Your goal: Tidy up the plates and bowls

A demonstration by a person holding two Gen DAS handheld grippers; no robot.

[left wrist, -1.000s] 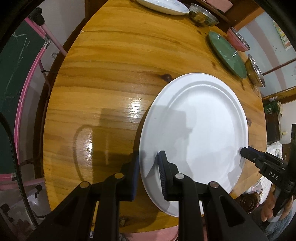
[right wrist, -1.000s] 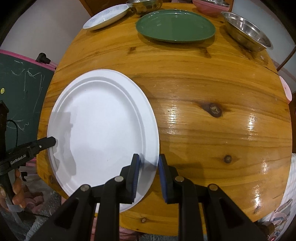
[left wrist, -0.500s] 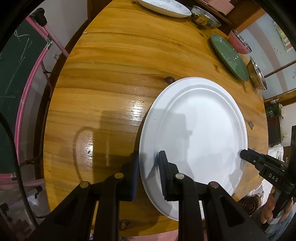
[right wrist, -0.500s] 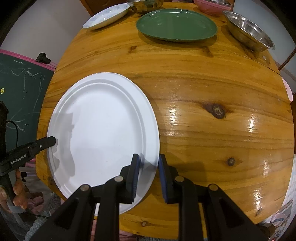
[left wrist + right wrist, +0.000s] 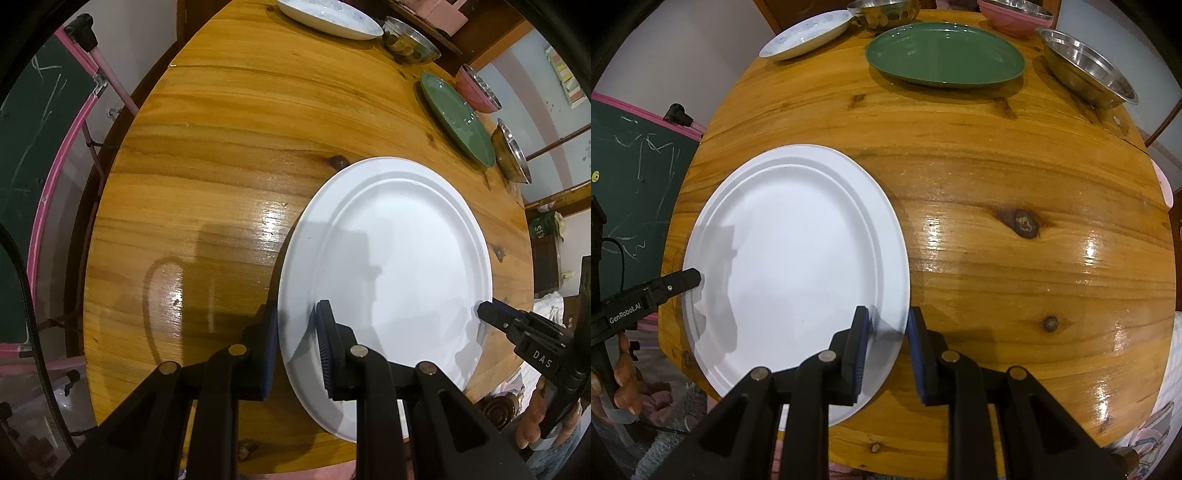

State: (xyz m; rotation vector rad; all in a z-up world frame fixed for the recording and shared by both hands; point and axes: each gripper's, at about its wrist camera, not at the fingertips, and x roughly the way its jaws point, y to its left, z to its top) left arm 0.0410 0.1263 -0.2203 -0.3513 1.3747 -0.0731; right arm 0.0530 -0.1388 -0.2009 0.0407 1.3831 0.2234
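A large white plate (image 5: 391, 266) is held over the round wooden table (image 5: 229, 155) by both grippers at opposite rims. My left gripper (image 5: 295, 343) is shut on its left rim, and it shows as a black finger in the right wrist view (image 5: 676, 282). My right gripper (image 5: 886, 343) is shut on the right rim of the plate (image 5: 798, 258), and it shows in the left wrist view (image 5: 495, 314). At the far side stand a green plate (image 5: 945, 55), a patterned white plate (image 5: 809, 35), two steel bowls (image 5: 1086, 68) (image 5: 882, 9) and a pink bowl (image 5: 1015, 14).
A green chalkboard with a pink frame (image 5: 40, 147) stands left of the table. The table's near edge (image 5: 960, 454) lies just under the grippers. A pale pink item (image 5: 1163, 184) sits at the right edge. Bare wood (image 5: 1015, 229) lies right of the plate.
The white plate, held by both grippers, has shifted slightly away from the table's near edge toward the middle. Both grips are unchanged.
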